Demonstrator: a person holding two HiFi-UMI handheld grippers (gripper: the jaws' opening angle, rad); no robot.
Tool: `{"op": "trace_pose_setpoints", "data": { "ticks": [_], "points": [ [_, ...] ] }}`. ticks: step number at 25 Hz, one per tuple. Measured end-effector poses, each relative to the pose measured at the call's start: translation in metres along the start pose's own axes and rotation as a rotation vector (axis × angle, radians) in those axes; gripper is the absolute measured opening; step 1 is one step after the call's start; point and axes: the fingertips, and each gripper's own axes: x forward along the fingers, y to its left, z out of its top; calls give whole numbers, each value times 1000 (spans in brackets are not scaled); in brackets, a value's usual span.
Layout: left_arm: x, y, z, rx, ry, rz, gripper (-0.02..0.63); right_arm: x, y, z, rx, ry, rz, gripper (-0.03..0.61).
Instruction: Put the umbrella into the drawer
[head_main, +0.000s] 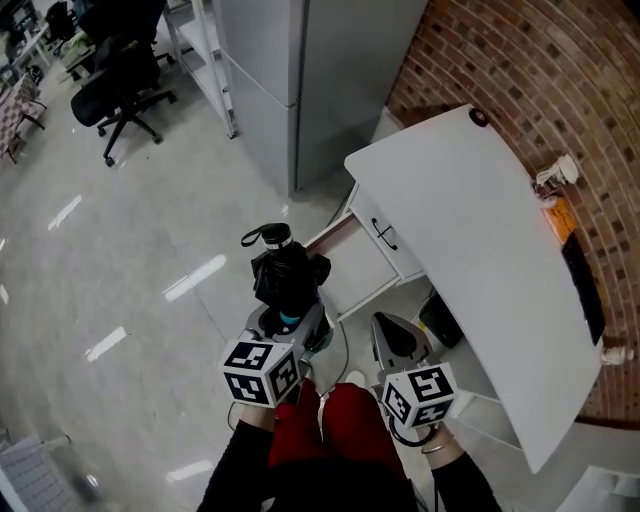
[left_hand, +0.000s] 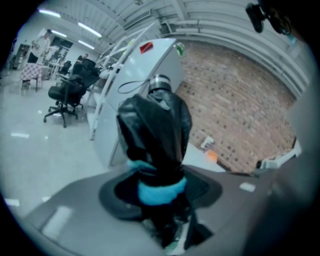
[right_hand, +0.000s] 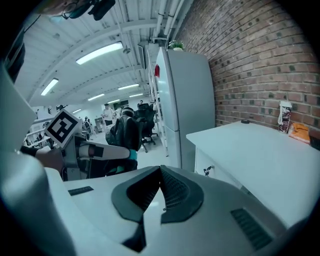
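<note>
Overhead, the left gripper (head_main: 289, 322) holds the folded umbrella (head_main: 287, 268) upright, just left of the open drawer (head_main: 357, 266). Its own view shows the jaws clamped on the umbrella's lower end. The right gripper (right_hand: 161, 192) view shows jaws together, empty. The step looks like carrying; next, swing the umbrella right over the drawer and lower it.

Bright, even indoor light from ceiling tubes (right_hand: 99, 52), 11 o'clock in right gripper view. Glare streaks on glossy floor (head_main: 194, 277). Both gripper views: fisheye bending, dark vignetted corners. Left gripper view motion-blurred, bluish.
</note>
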Motion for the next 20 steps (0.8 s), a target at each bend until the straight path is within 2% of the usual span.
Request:
{"op": "trace_pose_setpoints", "data": {
  "ticks": [10, 20],
  "points": [
    [61, 24, -42, -99, 22, 82, 224, 59, -43, -40, -51, 107, 63, 2],
    [142, 55, -110, -200, 57, 179, 224, 124, -90, -117, -58, 263, 116, 2]
  ]
}}
